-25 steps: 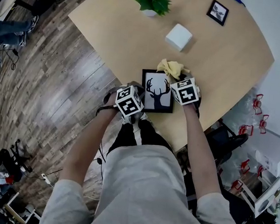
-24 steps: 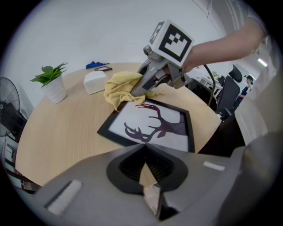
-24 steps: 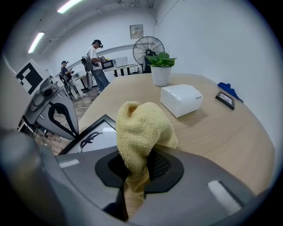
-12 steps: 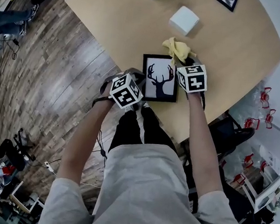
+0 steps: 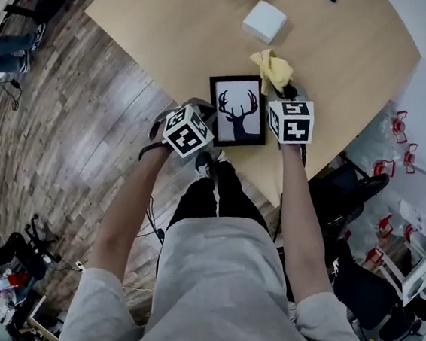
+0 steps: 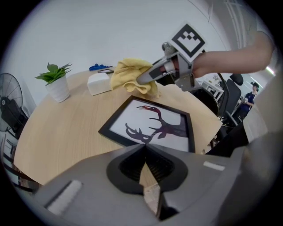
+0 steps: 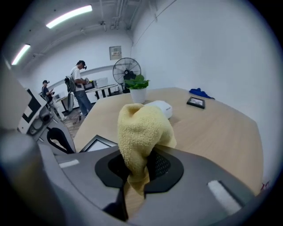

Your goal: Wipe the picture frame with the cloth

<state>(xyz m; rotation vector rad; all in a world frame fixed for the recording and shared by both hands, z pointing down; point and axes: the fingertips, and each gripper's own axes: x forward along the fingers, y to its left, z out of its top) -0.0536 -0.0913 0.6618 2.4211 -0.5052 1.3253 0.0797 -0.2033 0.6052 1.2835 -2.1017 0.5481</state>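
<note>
Right gripper view: right gripper [image 7: 138, 171] clamps the yellow cloth [image 7: 142, 128].

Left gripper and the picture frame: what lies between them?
Nothing: the left gripper view shows only bare table between the left gripper and the picture frame.

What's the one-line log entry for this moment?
right gripper: shut on yellow cloth | left gripper: shut, empty | picture frame: flat on table | cloth beside frame corner
</note>
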